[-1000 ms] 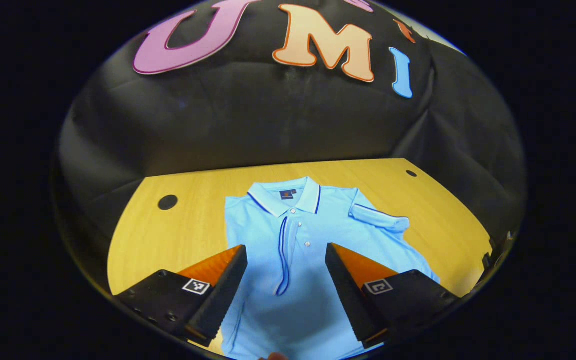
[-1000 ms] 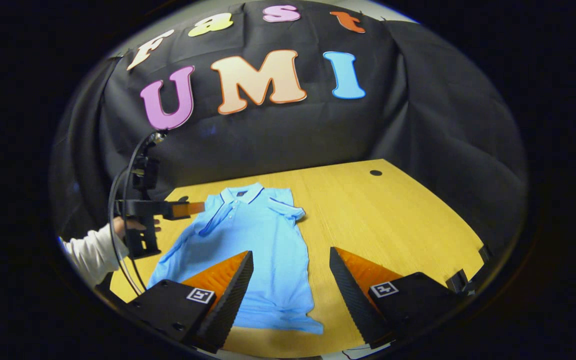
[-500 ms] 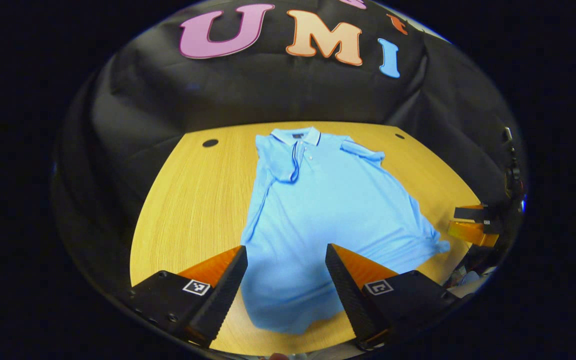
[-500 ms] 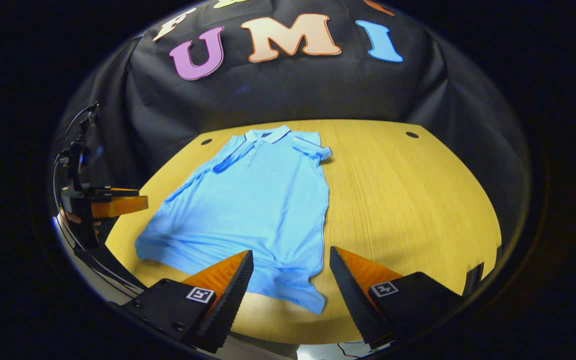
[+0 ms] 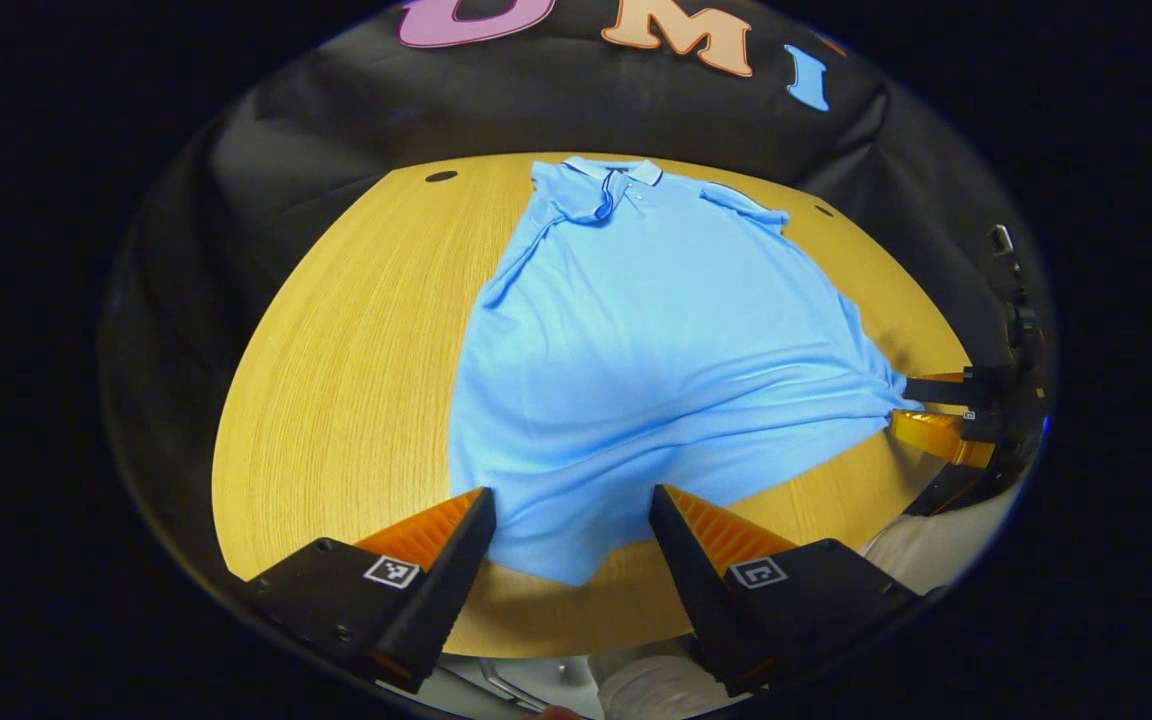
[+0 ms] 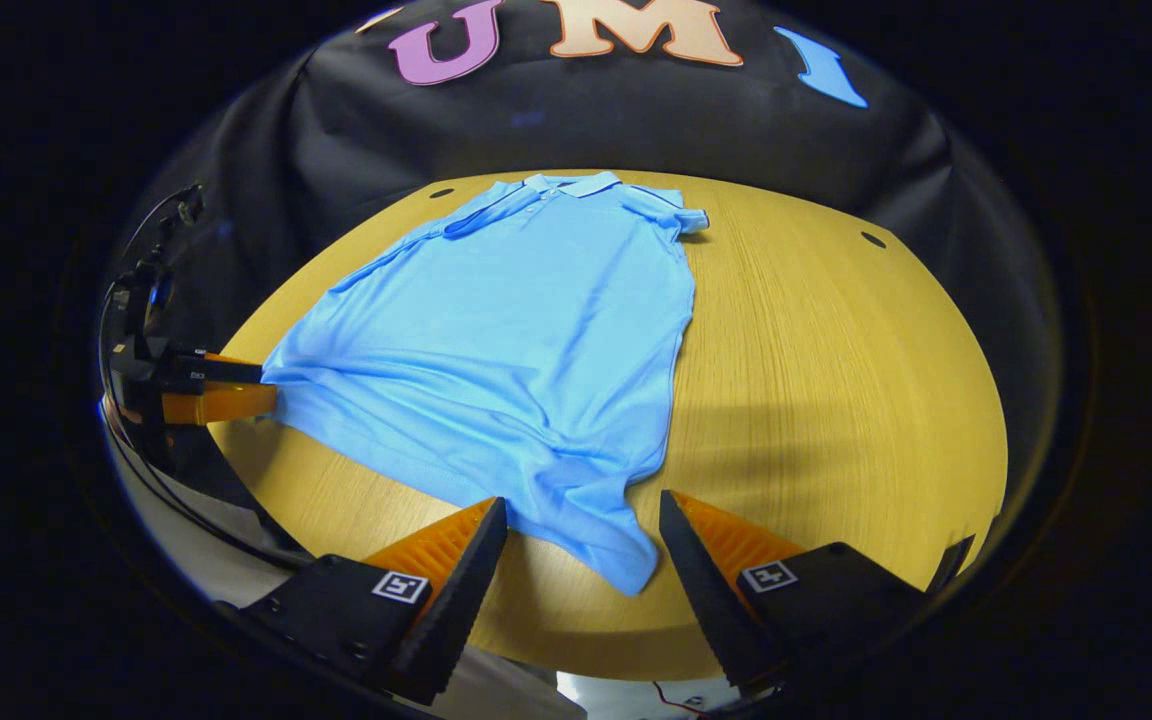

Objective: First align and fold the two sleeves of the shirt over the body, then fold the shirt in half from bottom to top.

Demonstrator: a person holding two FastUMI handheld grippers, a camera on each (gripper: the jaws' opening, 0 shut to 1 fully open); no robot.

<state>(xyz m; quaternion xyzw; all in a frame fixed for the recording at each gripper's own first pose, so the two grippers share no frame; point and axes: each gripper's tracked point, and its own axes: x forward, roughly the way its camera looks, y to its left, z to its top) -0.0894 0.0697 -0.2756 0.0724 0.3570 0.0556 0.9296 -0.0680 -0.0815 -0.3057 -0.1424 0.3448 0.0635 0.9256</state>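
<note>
Light blue polo shirt (image 5: 656, 340) lies flat on the wooden worktop (image 5: 336, 380), collar (image 5: 616, 172) at the far edge near the black cloth wall, hem toward me. Both short sleeves are folded in over the body: the left one (image 5: 576, 200) beside the collar, the right one (image 5: 741, 205) on the other shoulder. In the right gripper view the shirt (image 6: 516, 330) runs the same way, collar (image 6: 571, 184) far, one folded sleeve (image 6: 671, 208) at its far right corner. Lower body is rumpled, with creases running across it.

My left hand-held gripper (image 5: 573, 540) is spread wide, nothing between its fingers; it sits over the near left hem corner (image 5: 546, 560), which lies in the gap. I cannot tell if the fingers touch the cloth. In the right gripper view this same gripper (image 6: 226, 390) shows at the far left, its tips right at the shirt's left hem edge.

My right hand-held gripper (image 6: 581, 545) is also wide and empty, with the near right hem corner (image 6: 626, 565) pointing into the gap between the fingers. In the left gripper view it (image 5: 921, 405) shows at the right, tips against the right hem corner, which is pulled to a point; whether it pinches the cloth there I cannot tell. A white sleeve (image 5: 936, 545) shows below it.

Two dark round holes (image 6: 873, 240) sit in the worktop near the far corners.
</note>
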